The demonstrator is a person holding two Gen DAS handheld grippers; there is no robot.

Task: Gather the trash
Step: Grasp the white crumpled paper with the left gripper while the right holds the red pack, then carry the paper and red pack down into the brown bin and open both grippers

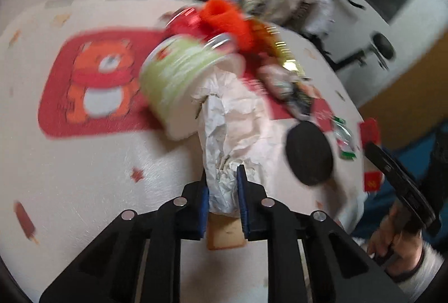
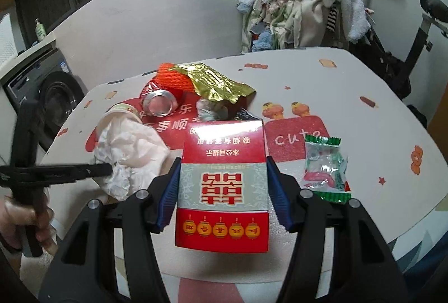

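Crumpled white paper [image 1: 224,134] spills from a tipped green cup [image 1: 179,78]; red box [image 2: 222,182] upright.

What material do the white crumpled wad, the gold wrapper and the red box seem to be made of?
White wad: likely thin tissue or paper, matte, with sharp creases and soft folds.
Gold wrapper: probably metallised foil, shiny, with crinkled glints.
Red box: seemingly printed cardboard, glossy, with flat faces, straight edges and a glare on its far end.
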